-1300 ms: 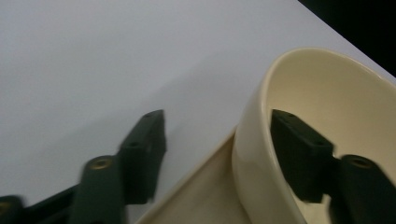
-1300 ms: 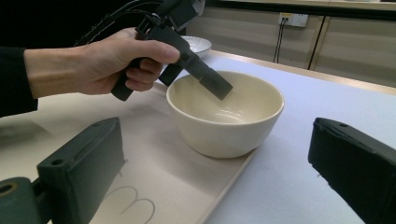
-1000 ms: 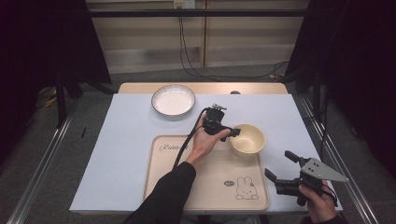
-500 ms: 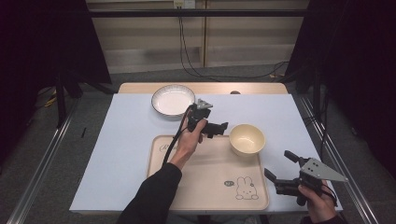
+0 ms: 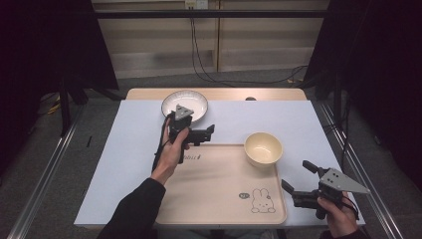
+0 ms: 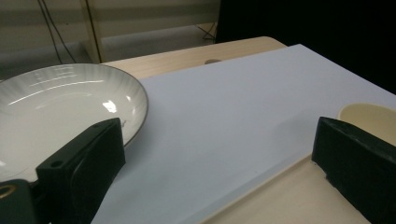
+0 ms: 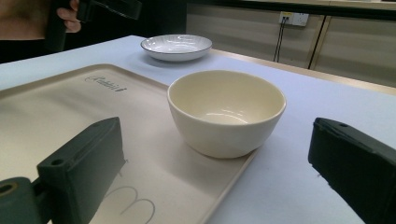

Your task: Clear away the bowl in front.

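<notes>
Cream bowl (image 5: 263, 148), beige rabbit-printed tray (image 5: 214, 189), white dark-rimmed plate (image 5: 185, 105), pale blue table cover (image 5: 124, 154)

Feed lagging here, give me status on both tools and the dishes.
Left tool open by white plate. Right tool open, idle. Cream bowl on tray. Nothing blocking.

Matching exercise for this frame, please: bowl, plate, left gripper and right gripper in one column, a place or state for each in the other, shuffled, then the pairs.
Things:
1. bowl
2. plate
3. left gripper
4. right gripper

Places or states:
A. on the table's far edge, off the tray
B. open, low at the tray's near right corner
C. on the tray's far right corner
D. open, held just in front of the plate

Pairs: 1-C, 2-A, 3-D, 4-B
</notes>
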The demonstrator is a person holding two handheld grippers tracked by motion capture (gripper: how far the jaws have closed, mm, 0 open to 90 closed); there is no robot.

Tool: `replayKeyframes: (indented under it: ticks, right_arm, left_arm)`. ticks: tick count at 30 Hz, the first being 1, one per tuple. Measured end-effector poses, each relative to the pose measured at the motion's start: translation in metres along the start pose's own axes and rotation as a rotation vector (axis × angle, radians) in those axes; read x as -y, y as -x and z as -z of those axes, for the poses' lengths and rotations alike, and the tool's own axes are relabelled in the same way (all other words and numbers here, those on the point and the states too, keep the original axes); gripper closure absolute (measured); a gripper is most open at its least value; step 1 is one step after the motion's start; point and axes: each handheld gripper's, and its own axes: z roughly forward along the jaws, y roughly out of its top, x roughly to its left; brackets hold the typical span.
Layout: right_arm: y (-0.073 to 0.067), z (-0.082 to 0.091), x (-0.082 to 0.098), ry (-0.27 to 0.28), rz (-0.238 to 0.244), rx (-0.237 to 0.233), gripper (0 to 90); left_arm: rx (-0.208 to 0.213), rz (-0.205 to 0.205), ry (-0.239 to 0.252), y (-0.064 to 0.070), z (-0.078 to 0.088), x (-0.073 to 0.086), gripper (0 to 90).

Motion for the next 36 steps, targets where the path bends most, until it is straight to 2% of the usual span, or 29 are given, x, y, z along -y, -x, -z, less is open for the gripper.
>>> replayKeyframes:
  ticks: [5, 11, 15, 19, 24, 28, 31, 36]
  right_arm:
    - [0.000, 0.000, 0.000, -0.002, -0.005, 0.000, 3.1]
    - [0.000, -0.001, 0.000, 0.000, 0.000, 0.005, 3.1]
    - [0.000, -0.002, 0.000, 0.000, -0.001, 0.006, 3.1]
    - [0.000, -0.002, 0.000, -0.001, 0.002, -0.002, 3.1]
    - [0.000, -0.002, 0.000, -0.003, 0.000, 0.002, 3.1]
    - [0.000, -0.002, 0.000, -0.005, 0.000, -0.001, 3.1]
    - [0.000, -0.002, 0.000, -0.007, -0.001, 0.001, 3.1]
    - [0.000, -0.002, 0.000, -0.006, -0.002, 0.005, 3.1]
  left_arm:
    - [-0.038, 0.001, 0.008, -0.015, 0.025, 0.004, 2.0]
    - [-0.069, -0.028, 0.013, -0.032, 0.054, 0.012, 2.4]
    - [-0.083, -0.004, 0.020, -0.043, 0.071, 0.019, 2.1]
    - [-0.109, -0.002, 0.028, -0.050, 0.088, 0.026, 2.3]
    - [-0.150, 0.006, 0.044, -0.057, 0.112, 0.044, 1.6]
    - [-0.180, 0.034, 0.046, -0.066, 0.128, 0.064, 1.5]
    - [-0.203, 0.080, 0.054, -0.072, 0.139, 0.076, 1.8]
    - [-0.221, 0.086, 0.052, -0.072, 0.160, 0.092, 1.7]
